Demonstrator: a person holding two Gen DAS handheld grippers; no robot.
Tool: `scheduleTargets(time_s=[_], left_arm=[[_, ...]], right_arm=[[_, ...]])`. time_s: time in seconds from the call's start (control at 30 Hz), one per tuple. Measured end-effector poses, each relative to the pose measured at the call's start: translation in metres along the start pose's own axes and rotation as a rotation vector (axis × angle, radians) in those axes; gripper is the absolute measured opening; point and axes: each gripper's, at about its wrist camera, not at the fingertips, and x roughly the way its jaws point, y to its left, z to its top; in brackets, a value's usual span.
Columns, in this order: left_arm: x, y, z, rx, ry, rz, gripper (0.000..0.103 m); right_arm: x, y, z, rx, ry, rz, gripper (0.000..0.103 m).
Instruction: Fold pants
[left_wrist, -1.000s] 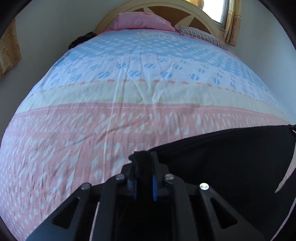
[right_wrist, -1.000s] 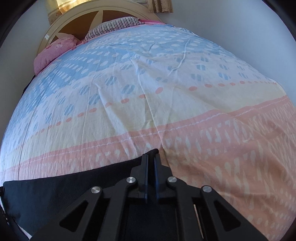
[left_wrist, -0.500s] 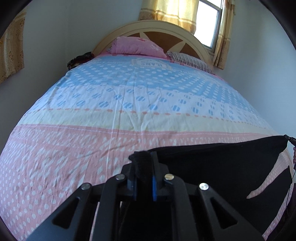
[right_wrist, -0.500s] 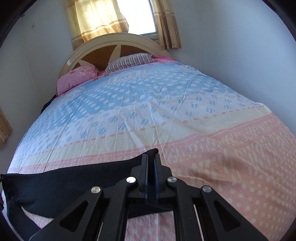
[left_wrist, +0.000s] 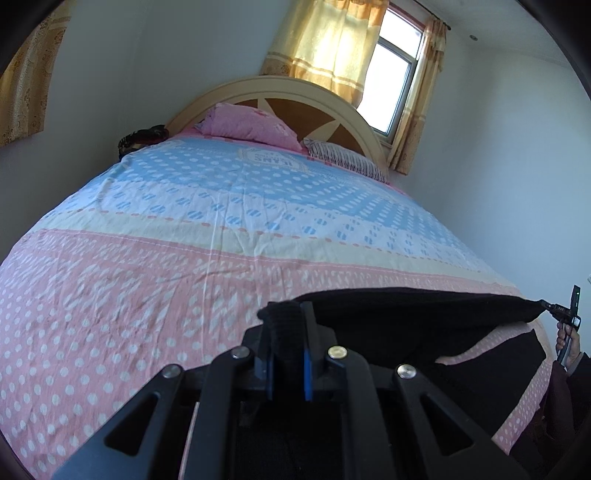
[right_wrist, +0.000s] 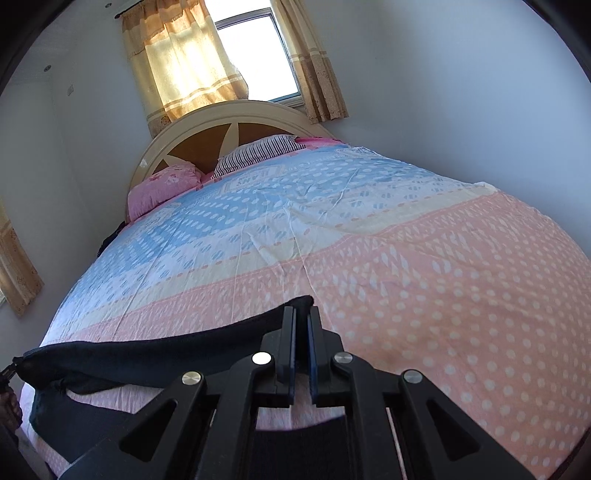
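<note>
A: Why are the pants (left_wrist: 406, 317) strung out like that, up off the bed (left_wrist: 184, 258)?

B: Each end of one edge is pinched. The left gripper (left_wrist: 286, 332) is clenched on a thick bunch of the black fabric, which fills the gap between its blue pads. The right gripper (right_wrist: 301, 343) is clamped on the other corner, with only a thin layer between its fingers, so they stand nearly together.

A: And the cloth between them?

B: It runs as a taut band from one gripper to the other, hanging above the pink dotted end of the bedsheet. In the right wrist view the pants (right_wrist: 147, 350) sag a little below the top edge, and the rest drops toward the foot of the bed.

A: So why hold it in the air and not flat?

B: My guess is that lifting lets the fabric hang straight, so wrinkles fall out and the edge lines up before it is laid down. Holding both corners keeps that edge level.

A: Is any fold made yet?

B: I cannot tell how many layers hang there; a lower black piece shows near the right edge of the left wrist view, apart from the taut band. The pillows (left_wrist: 251, 125) and headboard (left_wrist: 280, 88) lie well apart from all this, so there is plenty of sheet ahead to lay the pants on.
</note>
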Motion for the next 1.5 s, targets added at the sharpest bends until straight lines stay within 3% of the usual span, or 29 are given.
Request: scheduleTargets(time_s=[0.2, 0.33, 0.47, 0.6, 0.7, 0.73, 0.83, 0.9, 1.0, 1.07, 1.17, 1.3, 1.5], left_arm=[[-0.019, -0.001, -0.033, 0.025, 0.006, -0.005, 0.011], [-0.017, -0.007, -0.056, 0.094, 0.068, 0.028, 0.011], [-0.015, -0.008, -0.066, 0.121, 0.087, 0.053, 0.011], [-0.014, -0.011, -0.069, 0.135, 0.089, 0.070, 0.012], [-0.014, -0.012, -0.070, 0.136, 0.088, 0.075, 0.012], [-0.014, -0.012, -0.070, 0.136, 0.091, 0.077, 0.012], [-0.014, -0.013, -0.071, 0.141, 0.090, 0.081, 0.012], [-0.014, -0.014, -0.072, 0.146, 0.085, 0.085, 0.012], [-0.015, -0.014, -0.073, 0.142, 0.079, 0.087, 0.012], [-0.016, -0.014, -0.075, 0.143, 0.074, 0.088, 0.012], [-0.018, -0.013, -0.076, 0.135, 0.066, 0.085, 0.012], [-0.018, -0.013, -0.077, 0.127, 0.058, 0.081, 0.012], [-0.019, -0.011, -0.077, 0.116, 0.057, 0.071, 0.012]], right_arm=[[-0.023, -0.028, -0.037, 0.056, 0.027, -0.012, 0.005], [-0.026, -0.047, -0.060, 0.090, 0.065, -0.056, 0.002], [-0.034, -0.068, -0.073, 0.146, 0.083, -0.085, 0.001], [-0.053, -0.059, -0.072, 0.113, 0.062, -0.142, 0.002], [-0.073, -0.018, -0.066, -0.016, 0.012, -0.138, 0.004], [-0.077, 0.000, -0.065, -0.071, 0.009, -0.121, 0.011], [-0.078, 0.065, -0.070, -0.225, 0.043, -0.012, 0.081], [-0.072, 0.113, -0.079, -0.330, 0.062, 0.067, 0.081], [-0.053, 0.183, -0.105, -0.519, 0.127, 0.090, 0.078], [-0.041, 0.224, -0.127, -0.619, 0.186, 0.160, 0.058], [-0.025, 0.269, -0.162, -0.753, 0.251, 0.216, 0.053], [-0.013, 0.309, -0.192, -0.856, 0.294, 0.272, 0.053], [0.002, 0.334, -0.211, -0.949, 0.314, 0.288, 0.053]])
